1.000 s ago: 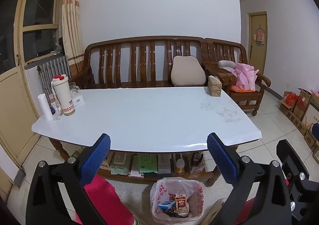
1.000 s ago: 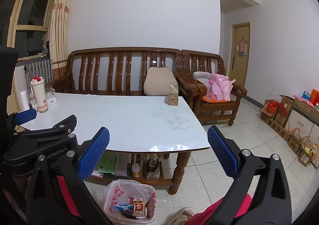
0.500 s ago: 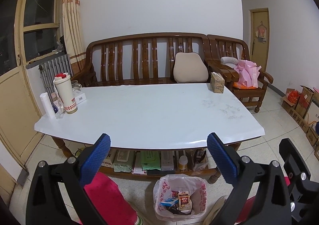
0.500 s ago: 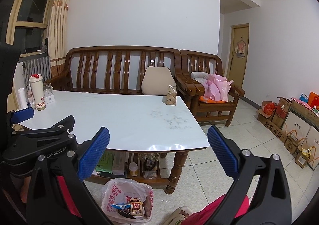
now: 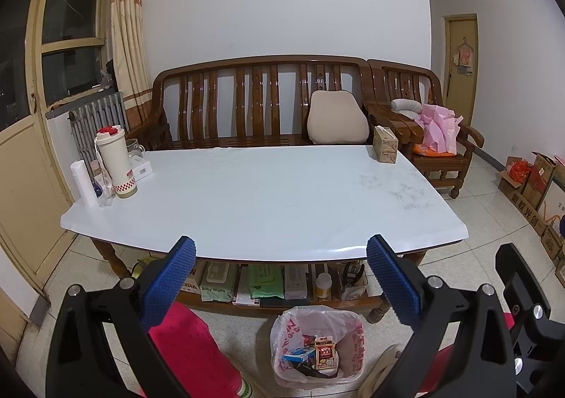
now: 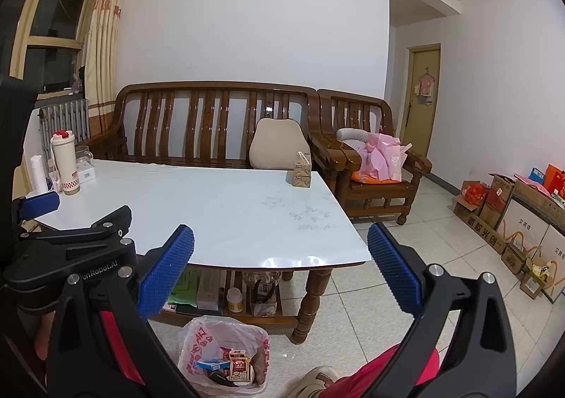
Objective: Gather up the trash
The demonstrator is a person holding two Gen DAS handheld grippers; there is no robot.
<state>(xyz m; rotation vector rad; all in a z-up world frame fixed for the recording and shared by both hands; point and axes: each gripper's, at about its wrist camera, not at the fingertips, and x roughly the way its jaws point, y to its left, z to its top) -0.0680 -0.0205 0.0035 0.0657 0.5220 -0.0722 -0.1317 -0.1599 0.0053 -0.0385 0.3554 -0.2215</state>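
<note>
Near the front edge of the table (image 5: pixel 268 193), the left claw (image 5: pixel 280 262) is spread wide with nothing between its blue pads, and the right claw (image 6: pixel 280 260) beside it is just as wide and empty. Below them on the tiled floor stands a trash bin (image 5: pixel 317 348) lined with a white plastic bag, holding a blue box (image 5: pixel 298 355), a small red-and-white carton (image 5: pixel 324 352) and some dark scraps. Under the white tabletop a shelf (image 5: pixel 275 302) carries wipes packets and a small bottle. At the table's far left corner stand a cream thermos (image 5: pixel 114 159) and a paper roll (image 5: pixel 83 182); a tissue box (image 5: pixel 385 144) sits at the far right corner. Behind is a wooden bench (image 5: pixel 261 97).
</note>
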